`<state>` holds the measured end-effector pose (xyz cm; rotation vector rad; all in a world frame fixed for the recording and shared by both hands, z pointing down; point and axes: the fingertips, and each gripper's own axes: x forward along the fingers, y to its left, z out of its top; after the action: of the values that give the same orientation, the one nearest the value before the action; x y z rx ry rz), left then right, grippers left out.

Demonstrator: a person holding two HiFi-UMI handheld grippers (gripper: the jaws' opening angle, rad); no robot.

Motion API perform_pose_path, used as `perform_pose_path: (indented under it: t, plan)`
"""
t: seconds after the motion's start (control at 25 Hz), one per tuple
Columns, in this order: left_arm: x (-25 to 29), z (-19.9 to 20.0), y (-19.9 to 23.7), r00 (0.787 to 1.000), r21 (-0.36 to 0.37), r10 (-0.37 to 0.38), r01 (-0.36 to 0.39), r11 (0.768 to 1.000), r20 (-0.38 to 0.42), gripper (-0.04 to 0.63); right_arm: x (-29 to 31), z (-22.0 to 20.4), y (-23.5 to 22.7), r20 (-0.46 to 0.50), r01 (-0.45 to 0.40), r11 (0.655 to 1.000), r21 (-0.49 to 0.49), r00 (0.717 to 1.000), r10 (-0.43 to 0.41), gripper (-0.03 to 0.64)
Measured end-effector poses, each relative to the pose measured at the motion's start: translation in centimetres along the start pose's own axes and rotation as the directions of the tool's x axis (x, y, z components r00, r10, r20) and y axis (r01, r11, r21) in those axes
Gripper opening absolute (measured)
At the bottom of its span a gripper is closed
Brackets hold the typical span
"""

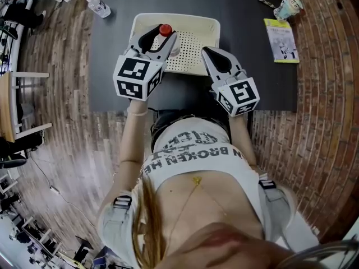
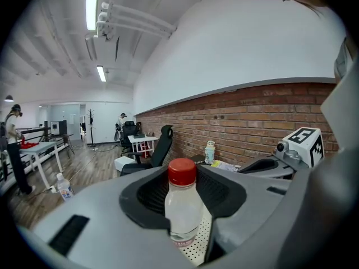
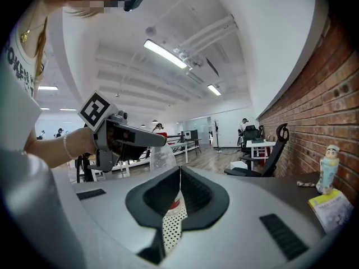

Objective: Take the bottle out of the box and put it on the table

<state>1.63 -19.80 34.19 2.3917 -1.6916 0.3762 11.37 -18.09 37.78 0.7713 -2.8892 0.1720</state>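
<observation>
Left gripper (image 2: 184, 175) clamps the bottle (image 2: 182, 209) upright over the box (image 1: 213, 24); bare table (image 1: 112, 55) lies just left, my holding side. Right gripper (image 1: 206, 50) is closed, empty.

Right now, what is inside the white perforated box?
One red-capped bottle, clamped upright in the left gripper; the rest of the box floor in view is bare. That gripper covers the bottle's base and the box's left part, so those are unseen.
</observation>
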Motion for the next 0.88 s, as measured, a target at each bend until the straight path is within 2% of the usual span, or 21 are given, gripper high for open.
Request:
perform_pose_path:
  t: [0.2,0.44,0.88]
  plan:
    - [-0.1,-0.2,-0.2,1.000,-0.014,0.019,-0.019,1.000,0.002,0.155,-0.3,-0.4,0.0,-0.006,-0.025,1.000,-0.003,1.000,0.024,0.009]
    - [0.0,-0.6,0.3,1.000,-0.030,0.020,-0.020,0.999,0.006,0.155,-0.2,-1.0,-0.1,-0.021,-0.013,1.000,0.002,1.000,0.013,0.009]
    - [-0.5,-0.5,2.9,0.998,-0.027,-0.057,0.057,0.998,0.011,0.155,2.0,-0.5,-0.1,-0.022,0.088,0.996,0.009,0.996,-0.087,0.009]
